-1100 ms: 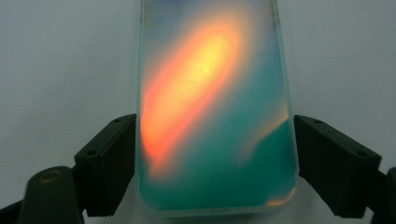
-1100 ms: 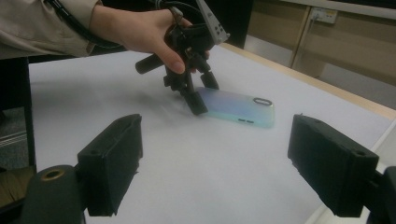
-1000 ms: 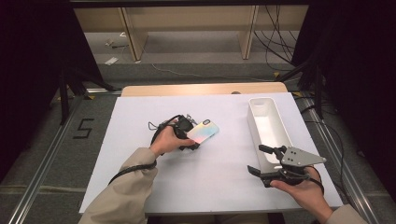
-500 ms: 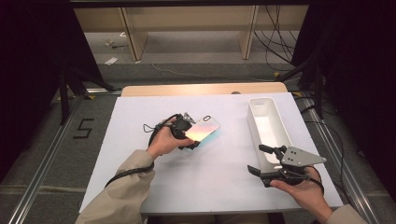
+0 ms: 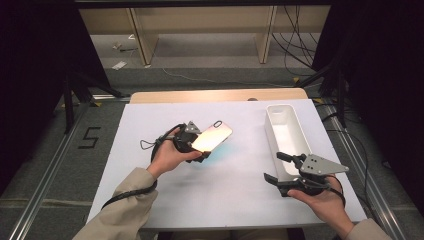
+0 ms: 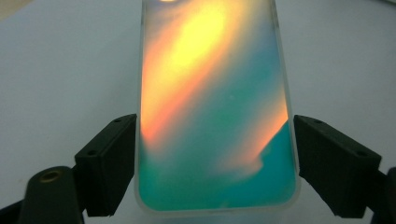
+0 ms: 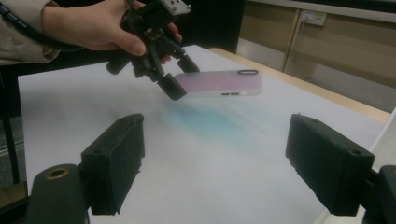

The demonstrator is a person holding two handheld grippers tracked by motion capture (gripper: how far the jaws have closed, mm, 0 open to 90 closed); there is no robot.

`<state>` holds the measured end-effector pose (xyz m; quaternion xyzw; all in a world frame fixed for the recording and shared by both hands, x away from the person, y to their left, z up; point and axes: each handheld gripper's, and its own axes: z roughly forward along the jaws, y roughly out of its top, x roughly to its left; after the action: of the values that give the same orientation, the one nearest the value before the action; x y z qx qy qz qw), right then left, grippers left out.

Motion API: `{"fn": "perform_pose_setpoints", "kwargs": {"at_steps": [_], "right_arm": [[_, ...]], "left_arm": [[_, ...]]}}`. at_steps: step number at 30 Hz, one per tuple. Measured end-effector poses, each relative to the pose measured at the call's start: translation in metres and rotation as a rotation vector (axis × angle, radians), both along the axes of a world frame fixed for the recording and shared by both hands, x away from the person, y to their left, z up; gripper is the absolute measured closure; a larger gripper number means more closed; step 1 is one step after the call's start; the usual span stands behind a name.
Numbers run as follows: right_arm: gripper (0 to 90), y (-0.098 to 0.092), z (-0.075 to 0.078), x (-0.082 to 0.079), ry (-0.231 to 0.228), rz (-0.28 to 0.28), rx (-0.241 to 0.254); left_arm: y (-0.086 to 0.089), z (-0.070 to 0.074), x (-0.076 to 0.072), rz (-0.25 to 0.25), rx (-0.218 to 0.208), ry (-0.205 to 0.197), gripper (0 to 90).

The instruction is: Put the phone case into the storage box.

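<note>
An iridescent phone case (image 5: pixel 212 137) with a clear rim hangs above the white table, gleaming orange and teal. My left gripper (image 5: pixel 198 148) is shut on its near end, one jaw on each long side; up close the case (image 6: pixel 215 107) sits between the two black pads. The right gripper view shows the case (image 7: pixel 218 83) lifted off the table and roughly level, camera cutout at its far end, a teal glow on the sheet beneath. My right gripper (image 5: pixel 281 170) stands open near the front right, nothing between its fingers (image 7: pixel 116 158).
A long white tray (image 5: pixel 273 131) lies along the right side of the white table (image 5: pixel 150 130), just beyond my right gripper. A wooden edge (image 5: pixel 215 95) runs behind the sheet. Cables trail on the floor beyond.
My left hand has carried the phone case up and a little to the right, away from the table surface. The right hand has stayed where it was.
</note>
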<state>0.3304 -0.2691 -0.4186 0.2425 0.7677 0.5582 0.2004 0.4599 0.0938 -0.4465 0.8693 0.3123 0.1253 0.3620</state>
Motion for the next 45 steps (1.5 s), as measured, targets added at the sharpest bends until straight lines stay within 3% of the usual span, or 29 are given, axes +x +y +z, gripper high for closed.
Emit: {"fn": "perform_pose_setpoints", "kwargs": {"at_steps": [10, 20, 30, 45], "right_arm": [[20.9, 0.016, 0.011, 0.013, -0.003, -0.029, 0.023], [22.7, 0.041, 0.021, 0.038, 0.004, -0.043, 0.031], [23.2, 0.072, 0.017, 0.065, 0.067, -0.053, 0.022], [23.5, 0.089, 0.009, 0.09, 0.138, -0.066, 0.029]], "left_arm": [[0.004, 0.01, -0.026, -0.02, -0.038, -0.035, 17.0], [0.003, 0.013, -0.048, -0.058, -0.075, -0.048, 17.0], [0.003, 0.012, -0.062, -0.076, -0.085, -0.049, 17.0], [-0.001, 0.015, -0.075, -0.099, -0.095, -0.068, 17.0]]}}
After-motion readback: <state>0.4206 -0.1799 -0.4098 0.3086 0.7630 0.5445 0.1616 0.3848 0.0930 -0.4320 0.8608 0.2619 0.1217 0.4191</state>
